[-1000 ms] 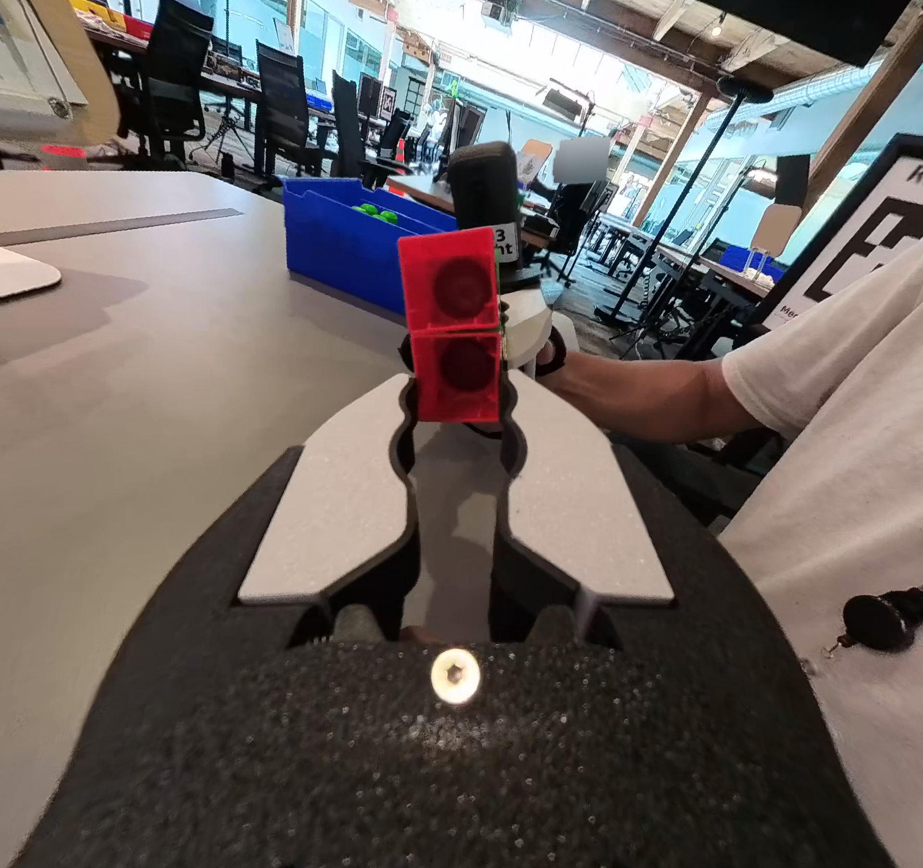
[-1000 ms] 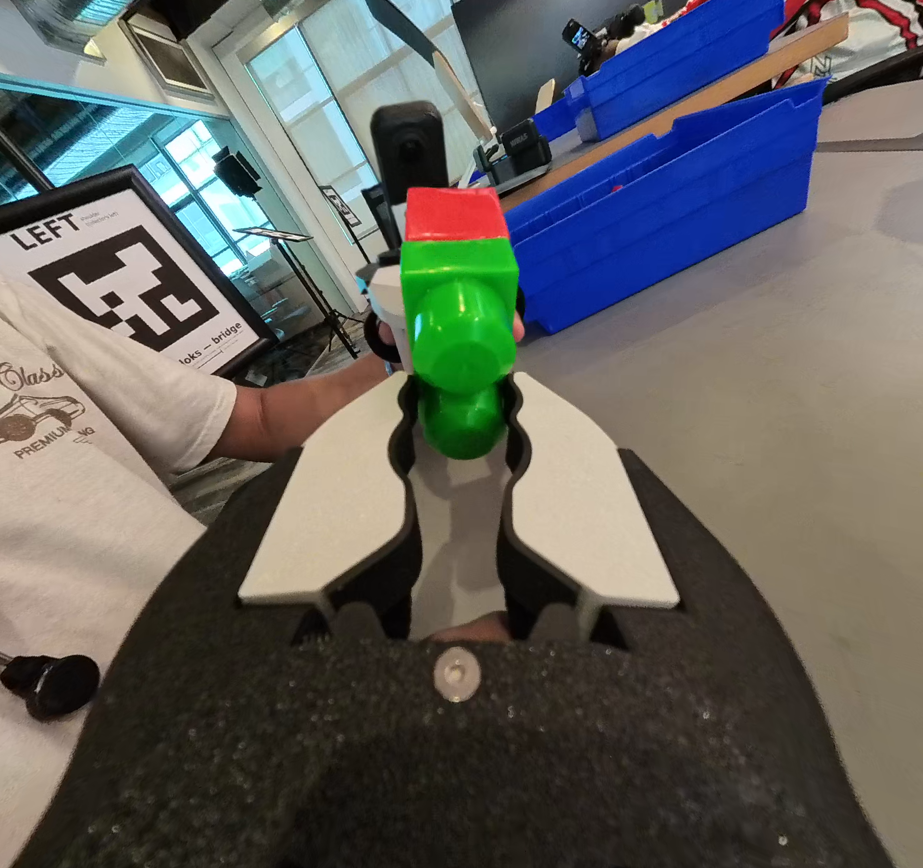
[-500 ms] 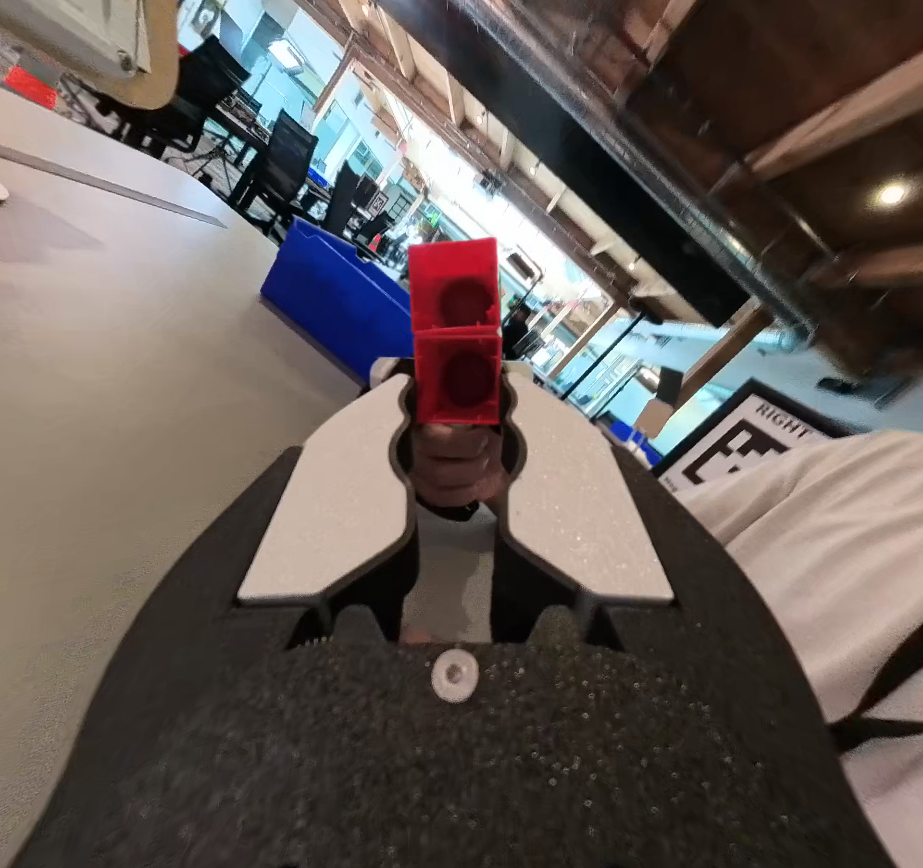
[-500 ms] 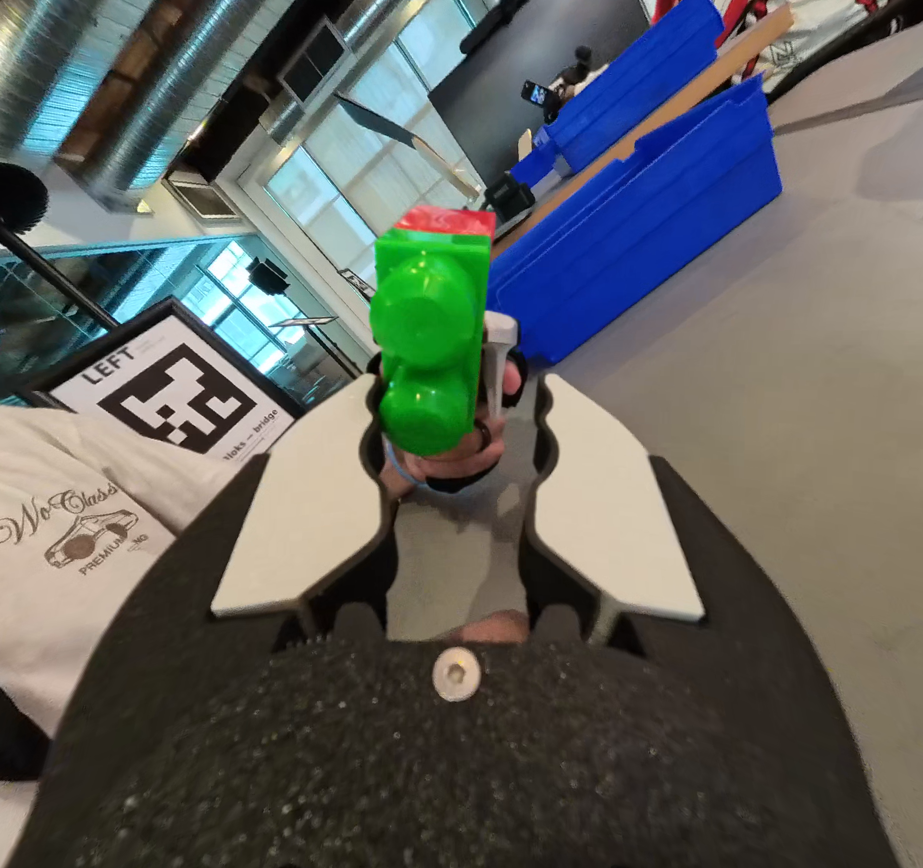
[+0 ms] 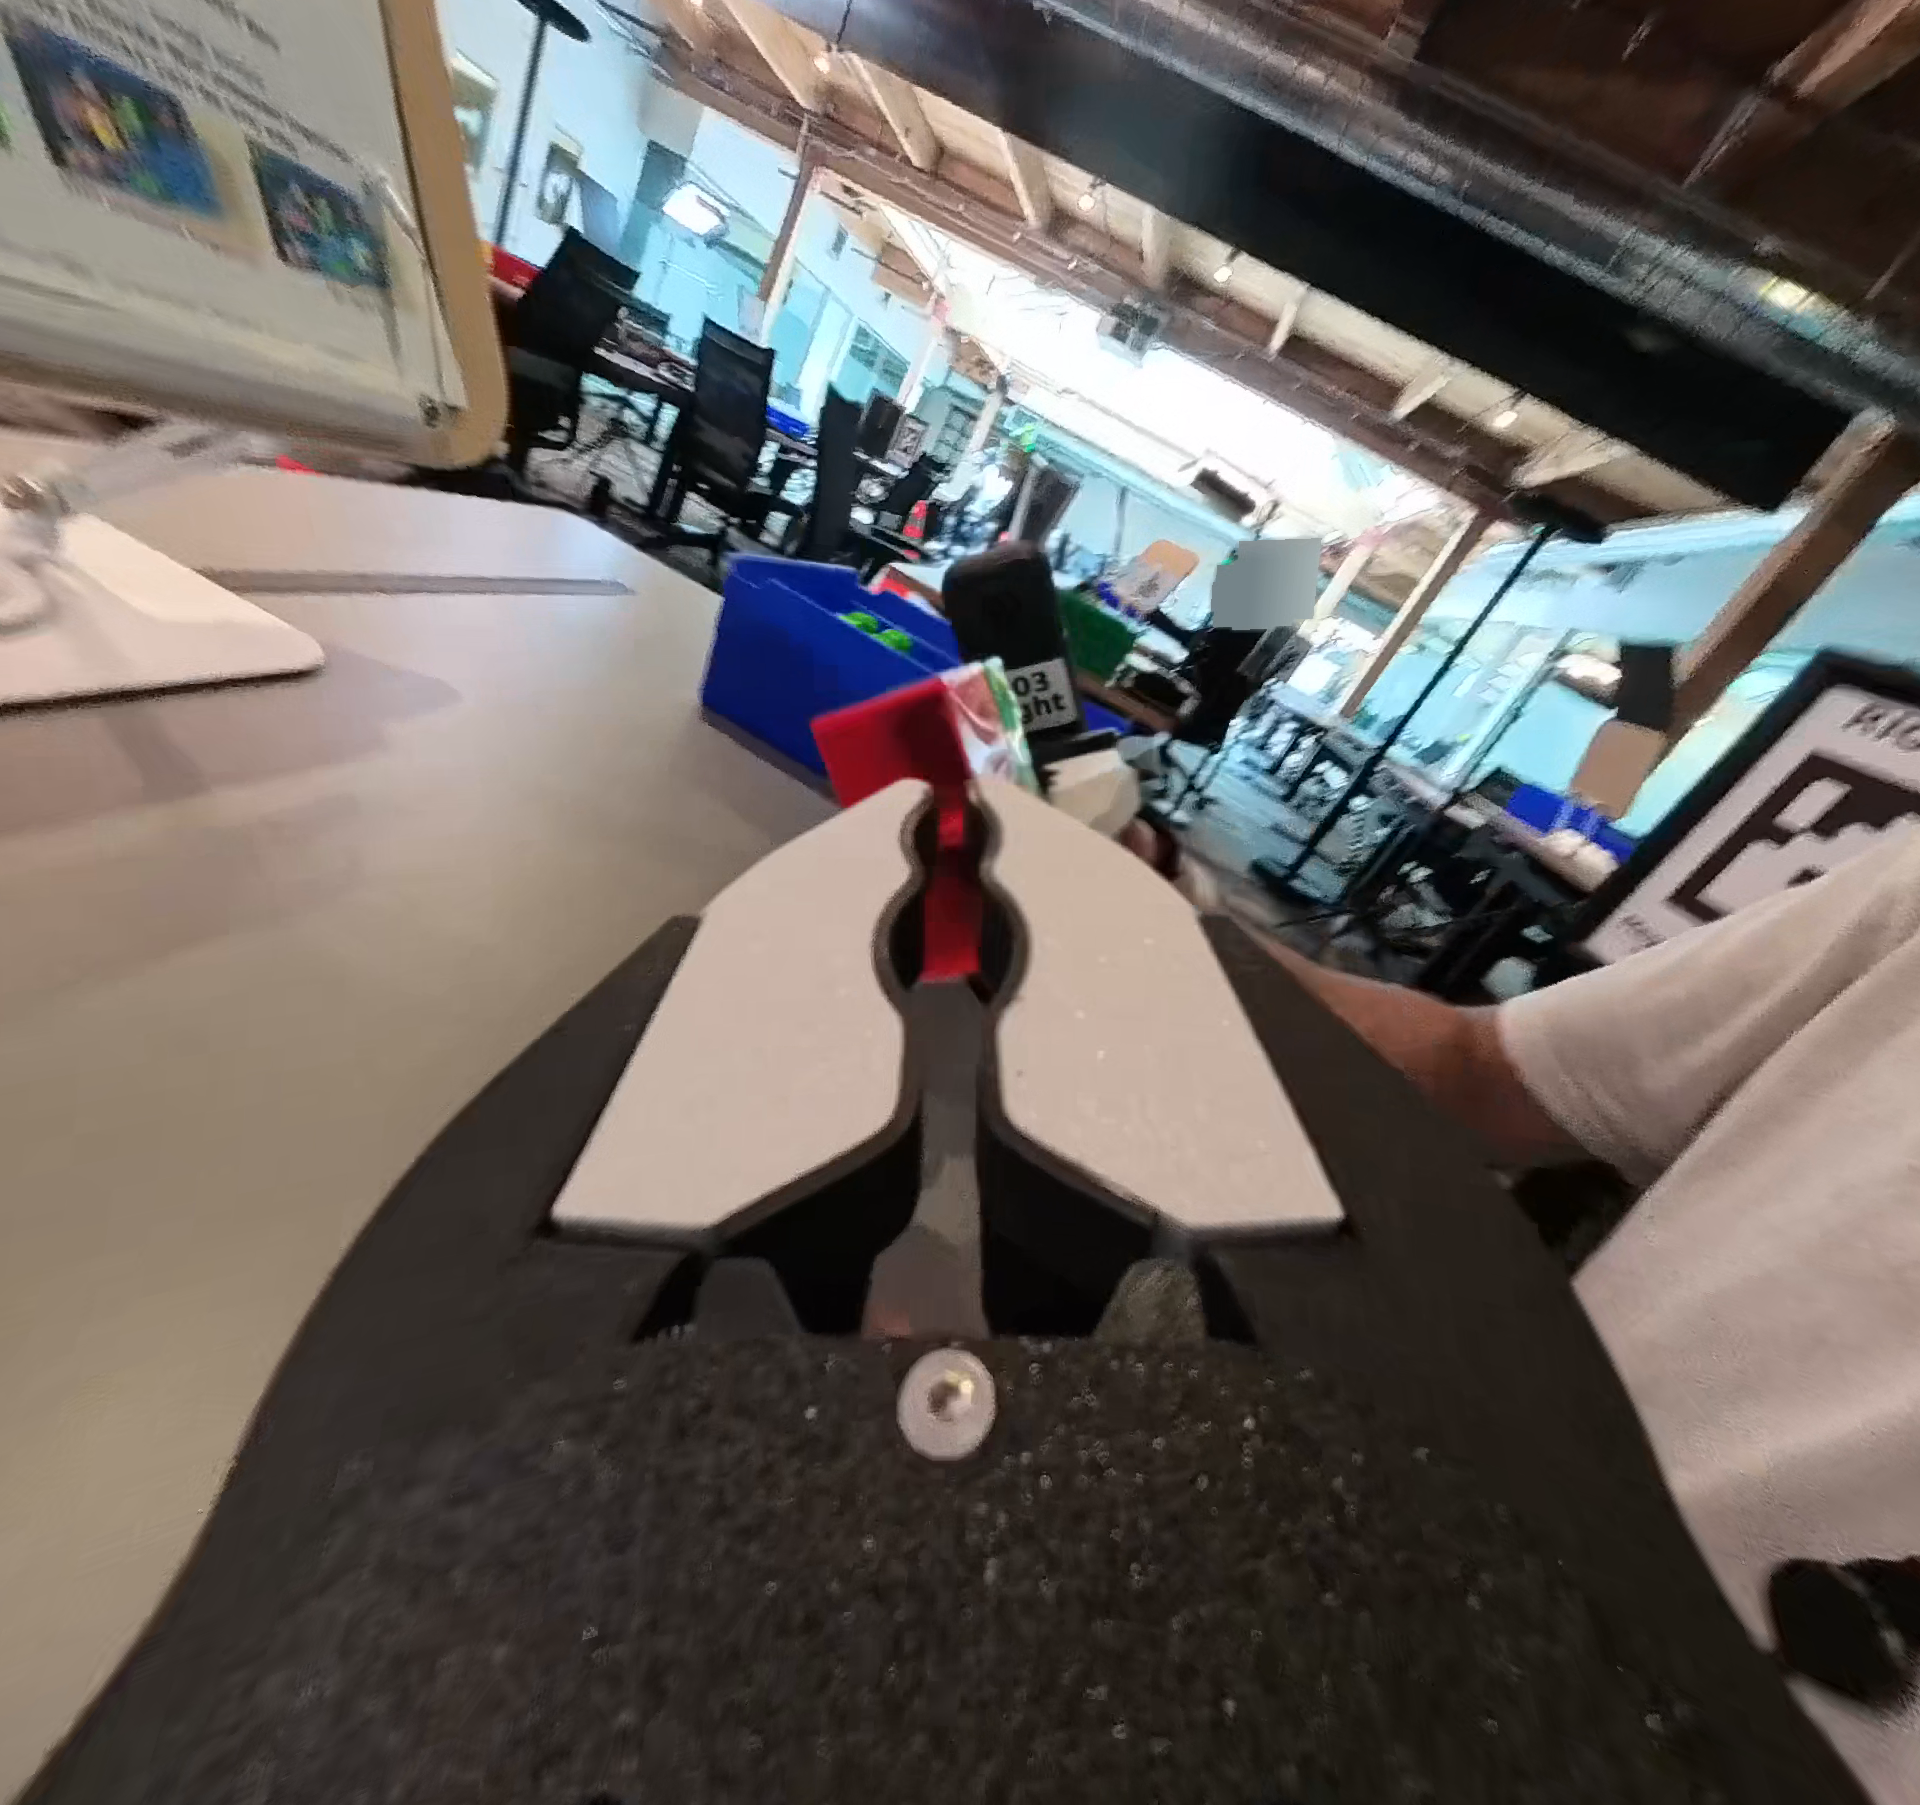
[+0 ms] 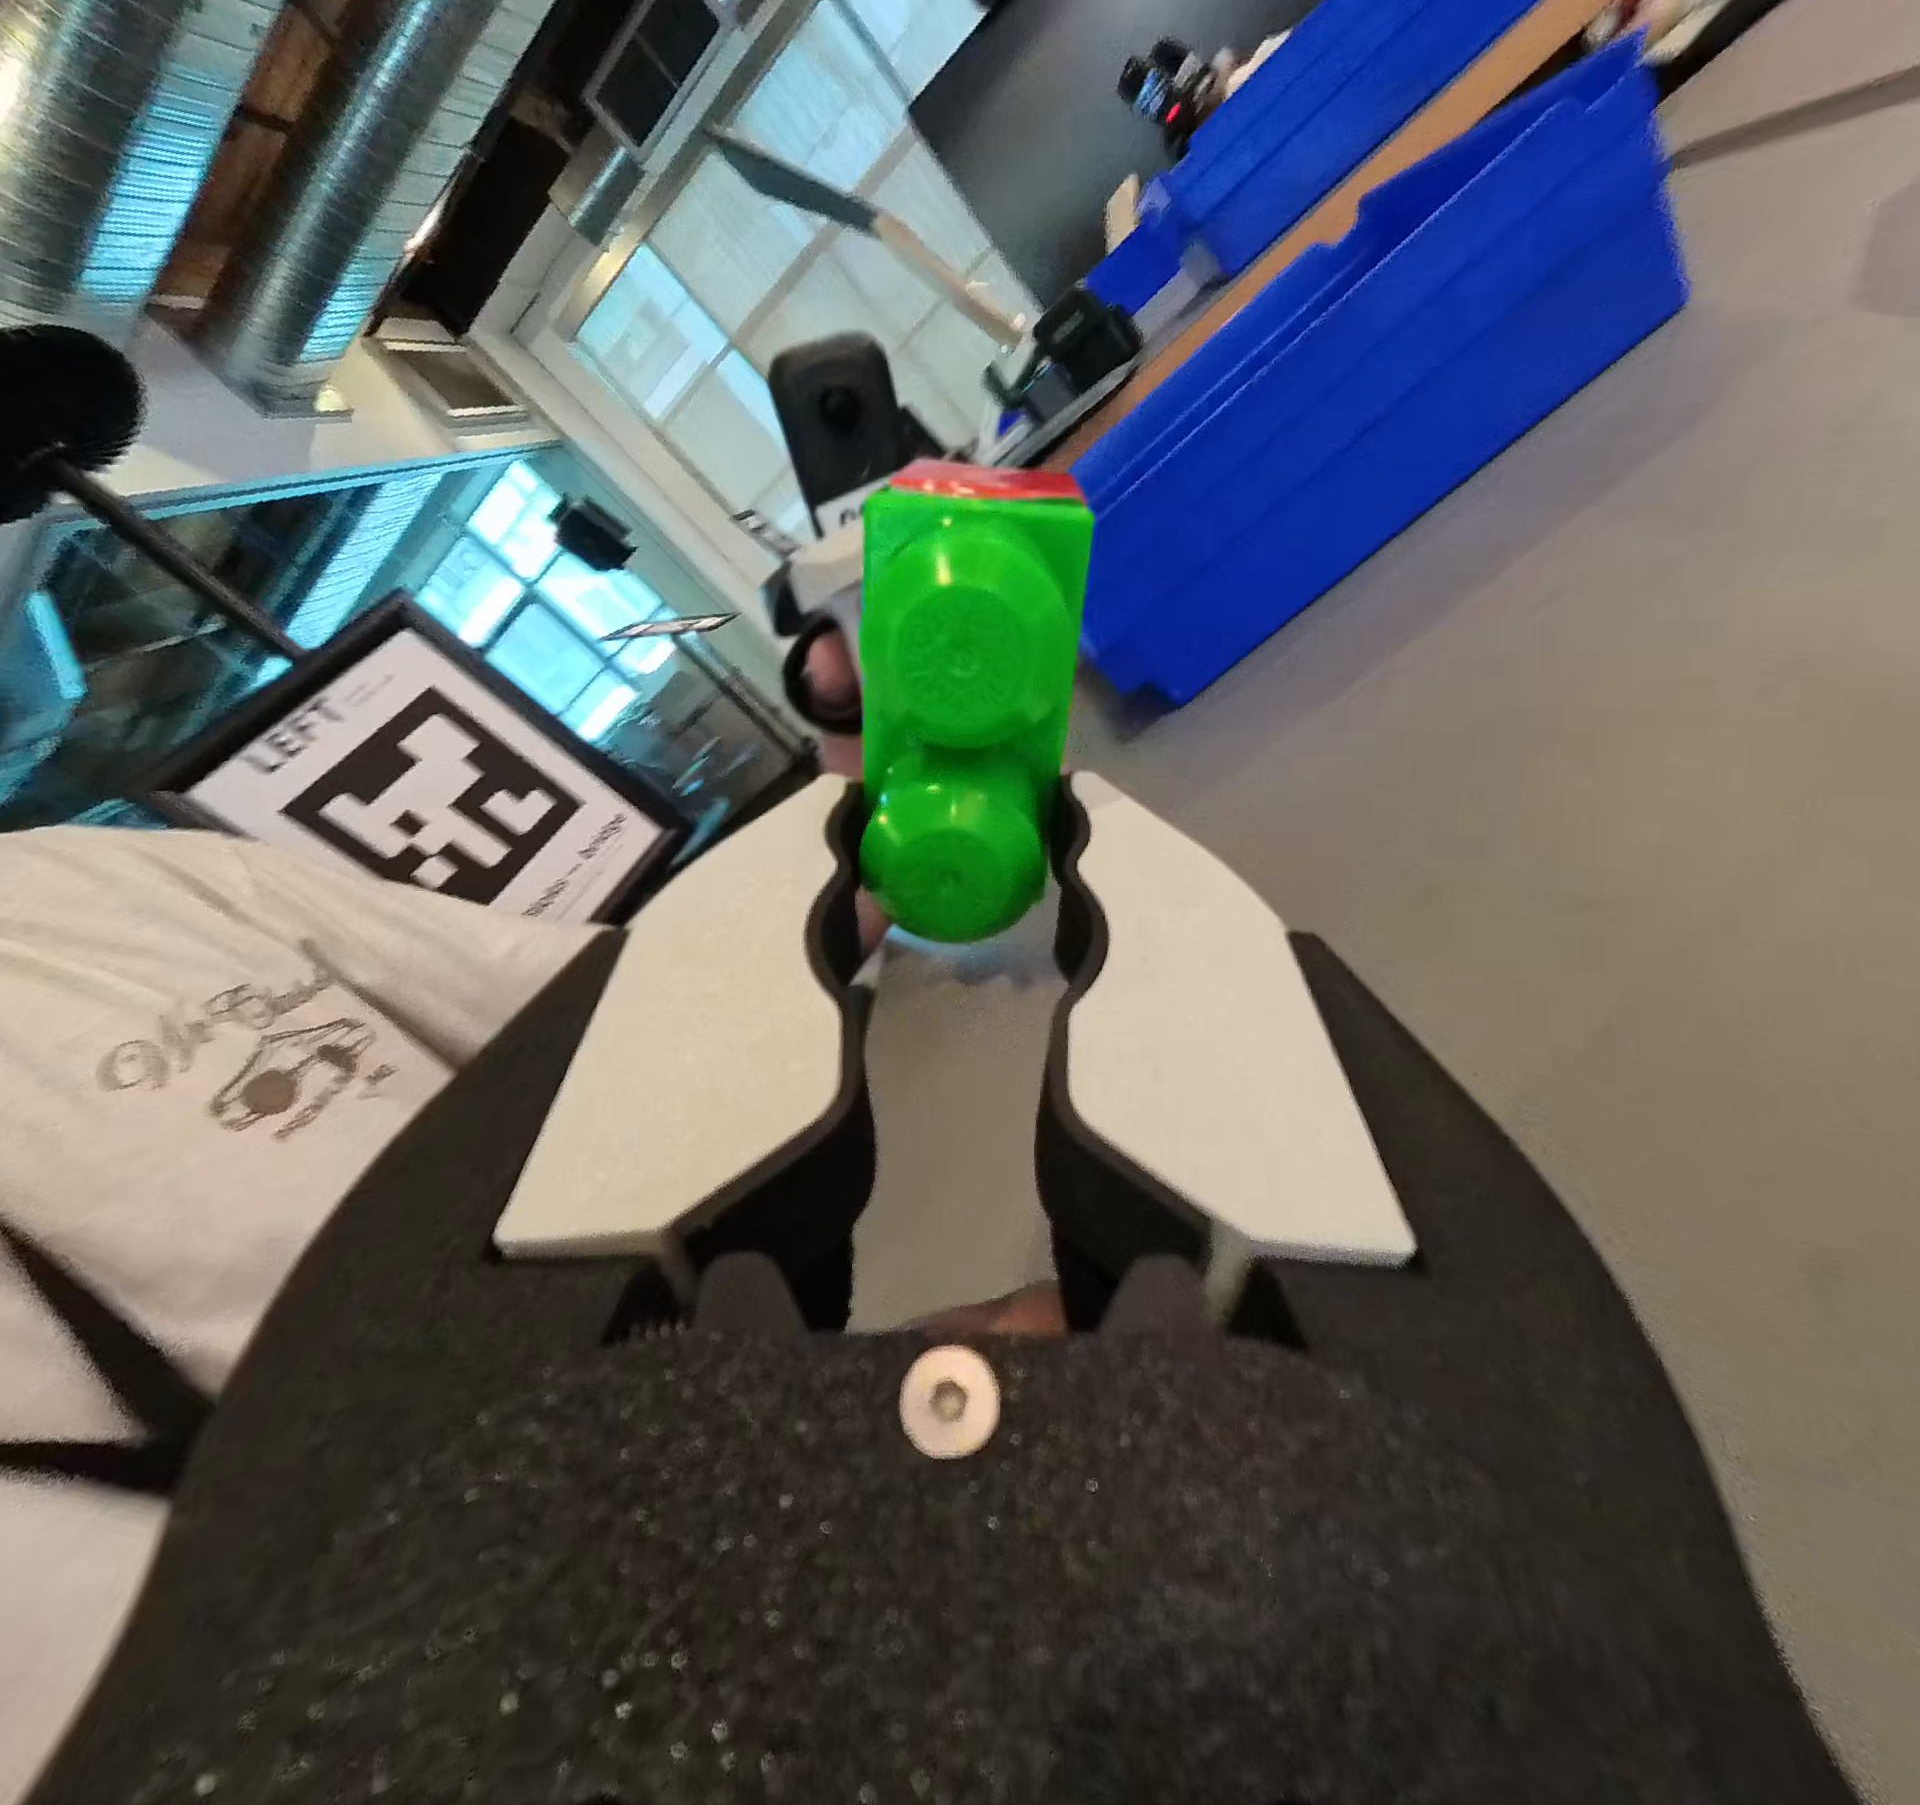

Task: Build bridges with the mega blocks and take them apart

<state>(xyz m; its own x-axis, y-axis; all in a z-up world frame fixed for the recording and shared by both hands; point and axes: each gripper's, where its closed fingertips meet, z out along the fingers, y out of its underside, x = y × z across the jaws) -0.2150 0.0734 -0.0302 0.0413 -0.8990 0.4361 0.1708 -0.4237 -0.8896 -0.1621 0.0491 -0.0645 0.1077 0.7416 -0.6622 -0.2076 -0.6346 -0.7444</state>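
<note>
Both grippers are held above the grey table [image 5: 312,924], facing each other. The right gripper [image 6: 956,820] clamps a green block [image 6: 971,654] at its tips — studs toward the camera, long axis upright. The left gripper [image 5: 951,799], nearly closed, pinches a red block [image 5: 894,737] joined to the green.

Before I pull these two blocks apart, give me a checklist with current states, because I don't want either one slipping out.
1. Left gripper shut on red block: ok.
2. Left hold deep enough: not ok, the jaws pinch only a thin edge.
3. Right gripper shut on green block: ok.
4. Blocks joined: ok, red sits flush on green's far end.
5. Blue bin out of the way: ok.
</note>
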